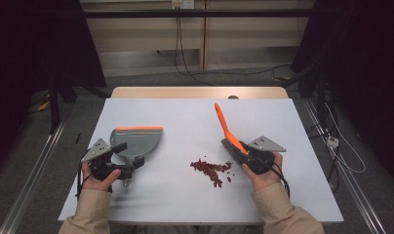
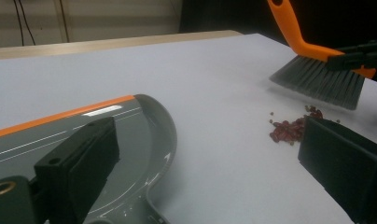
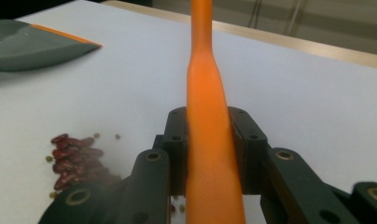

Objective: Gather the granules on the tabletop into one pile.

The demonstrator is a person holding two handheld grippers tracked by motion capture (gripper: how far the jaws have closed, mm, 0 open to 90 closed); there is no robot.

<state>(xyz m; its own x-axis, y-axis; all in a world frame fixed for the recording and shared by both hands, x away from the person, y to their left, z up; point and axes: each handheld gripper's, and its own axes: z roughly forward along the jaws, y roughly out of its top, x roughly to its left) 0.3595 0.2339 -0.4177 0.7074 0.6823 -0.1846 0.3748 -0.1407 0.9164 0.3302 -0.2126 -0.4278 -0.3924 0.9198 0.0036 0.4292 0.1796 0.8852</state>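
A grey dustpan (image 1: 139, 139) with an orange front lip lies flat on the left of the white table (image 1: 185, 112). My left gripper (image 1: 128, 156) stands open around its handle end, jaws wide apart and clamping nothing (image 2: 210, 135). The dustpan (image 2: 130, 135) lies beneath the left jaw. A small brush (image 1: 225, 124) with an orange handle and grey bristles (image 2: 317, 81) is tilted up in my right gripper (image 1: 240, 151), which is shut on the handle (image 3: 207, 126). A pile of red beans (image 1: 212, 167) lies just left of the bristles, also seen as beans (image 2: 291, 130) and beans (image 3: 72, 158).
A wooden strip (image 1: 200, 92) runs along the table's far edge. Cables (image 1: 185, 63) hang down the wall behind. Metal rails (image 1: 34, 170) flank the table on the floor. The dustpan (image 3: 28, 44) lies well apart from the beans, with bare tabletop between them.
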